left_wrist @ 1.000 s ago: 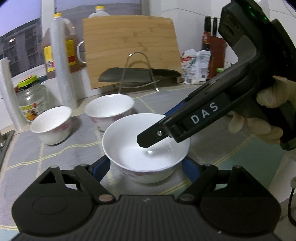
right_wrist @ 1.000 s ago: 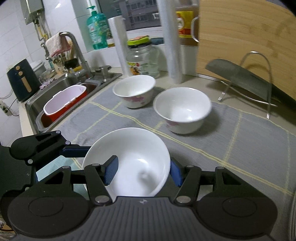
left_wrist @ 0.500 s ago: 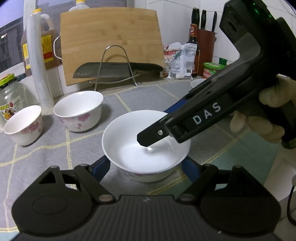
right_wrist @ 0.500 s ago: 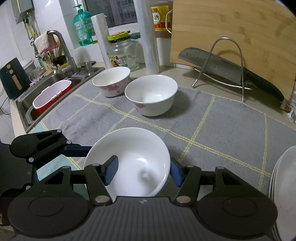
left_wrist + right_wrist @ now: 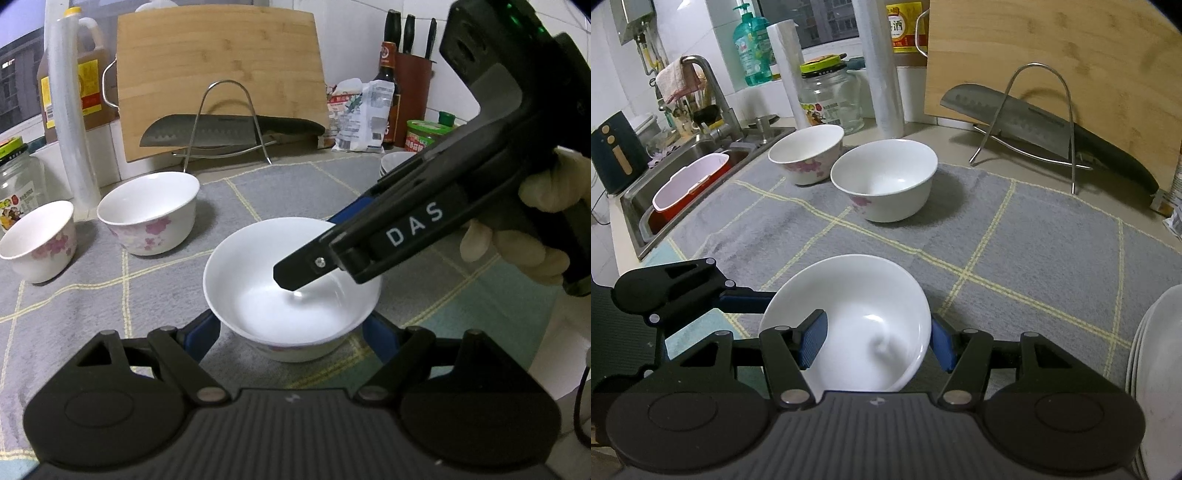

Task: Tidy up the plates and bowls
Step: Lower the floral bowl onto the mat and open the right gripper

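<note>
A white bowl (image 5: 291,295) with a pink flower print is held over the grey mat. My left gripper (image 5: 291,334) has a blue pad on each side of it, low on its outer wall. My right gripper (image 5: 873,341) is shut on the same bowl (image 5: 849,317): one pad inside, one outside its right rim. In the left wrist view the right gripper's fingers (image 5: 314,262) reach over the bowl. Two more flowered bowls (image 5: 882,181) (image 5: 807,151) stand on the mat farther back. A stack of white plates (image 5: 1156,369) sits at the right edge.
A knife on a wire stand (image 5: 1038,122) leans against a wooden cutting board (image 5: 1052,62) at the back. A glass jar (image 5: 831,99), film rolls and oil bottles stand by the window. The sink (image 5: 683,173) with a pink tub is at left. A knife block and packets (image 5: 369,114) are at back right.
Both grippers and the held bowl have swung rightward along the counter; the two standing bowls drifted left in view and the plate stack has come into the right wrist view.
</note>
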`<state>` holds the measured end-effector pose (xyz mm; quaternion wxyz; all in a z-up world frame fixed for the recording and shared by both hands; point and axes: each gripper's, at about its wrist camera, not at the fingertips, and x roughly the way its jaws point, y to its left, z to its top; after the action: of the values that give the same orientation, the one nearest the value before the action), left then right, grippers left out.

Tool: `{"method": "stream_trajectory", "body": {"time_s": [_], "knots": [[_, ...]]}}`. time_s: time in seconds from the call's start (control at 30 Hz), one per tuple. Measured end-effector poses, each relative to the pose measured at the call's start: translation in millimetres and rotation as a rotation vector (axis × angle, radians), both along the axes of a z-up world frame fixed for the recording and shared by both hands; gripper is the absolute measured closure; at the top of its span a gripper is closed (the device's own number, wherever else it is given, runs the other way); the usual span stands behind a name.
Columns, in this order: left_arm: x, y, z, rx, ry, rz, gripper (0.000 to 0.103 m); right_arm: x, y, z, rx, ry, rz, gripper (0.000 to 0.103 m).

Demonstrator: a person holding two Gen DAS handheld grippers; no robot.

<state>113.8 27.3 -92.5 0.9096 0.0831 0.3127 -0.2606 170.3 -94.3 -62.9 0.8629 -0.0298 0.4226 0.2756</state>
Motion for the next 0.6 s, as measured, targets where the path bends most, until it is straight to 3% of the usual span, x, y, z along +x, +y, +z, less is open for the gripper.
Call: {"method": "stream_trajectory", "body": {"time_s": [0.07,0.13,0.23,0.47,0.6], "knots": [[0,-1,0,0.005,-0.004,-0.003,0.018,0,-1,-1,0.008,0.004,-0.004,0.034],[0,-1,0,0.009,-0.007,0.001,0.005,0,-1,0,0.017,-0.001,-0.009,0.022],[-2,4,1,-0.003,0.003,0.006,0.004,-1,-2,2,0.016,-0.021,-0.023,0.006],[-20,28,12,0.032,0.021,0.031,0.004,2,-5,14,0.016,-0.057,-0.040,0.002],[-24,55,23,0.043,0.005,0.096,0.004,7,-6,24,0.015,-0.086,-0.038,0.001]]}}
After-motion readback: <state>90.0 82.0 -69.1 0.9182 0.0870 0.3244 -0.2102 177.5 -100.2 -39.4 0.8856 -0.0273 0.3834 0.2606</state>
